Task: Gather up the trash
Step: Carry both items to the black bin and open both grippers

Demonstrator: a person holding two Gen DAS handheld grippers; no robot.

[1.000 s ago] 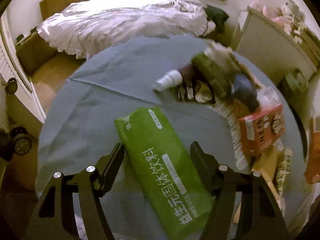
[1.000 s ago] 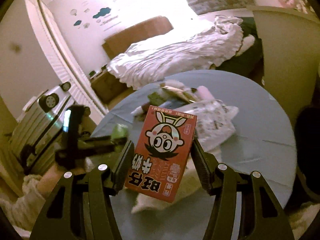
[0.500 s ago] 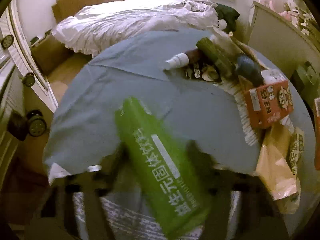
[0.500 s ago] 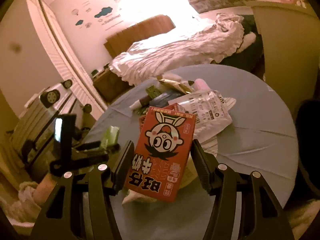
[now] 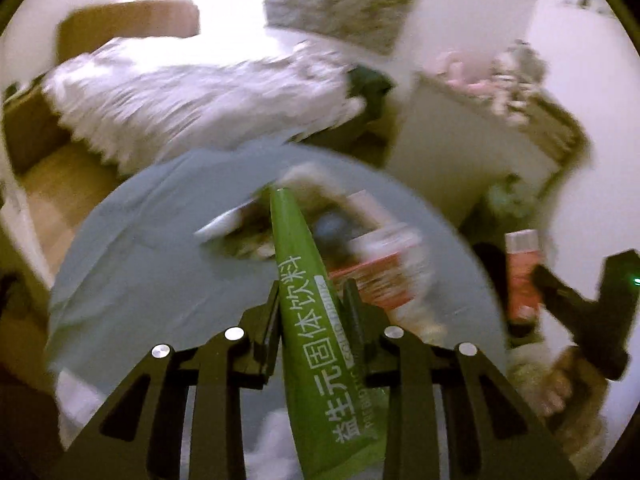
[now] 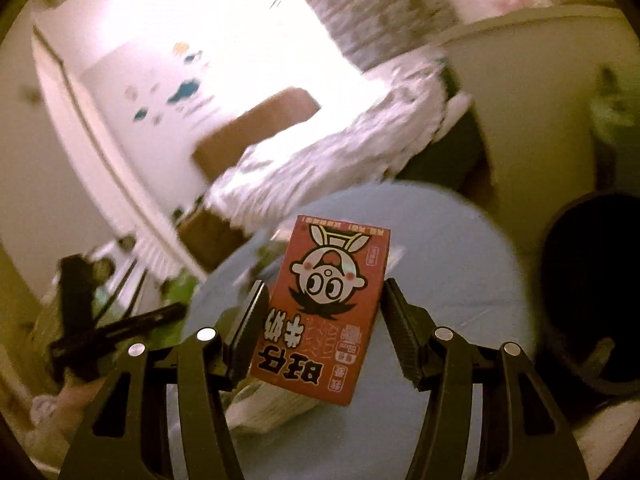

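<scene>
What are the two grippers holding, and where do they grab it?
The left gripper, jaws just closing, pinches the green drink packet across its middle. The right gripper clamps the red milk carton by its side edges.

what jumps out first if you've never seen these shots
The green packet stands out, clamped edge-on in the left gripper, whose jaws have just been closing, above the round grey table. Next is the red cartoon box, upside down in the right gripper, over the same table, with a rumpled bed behind.
</scene>
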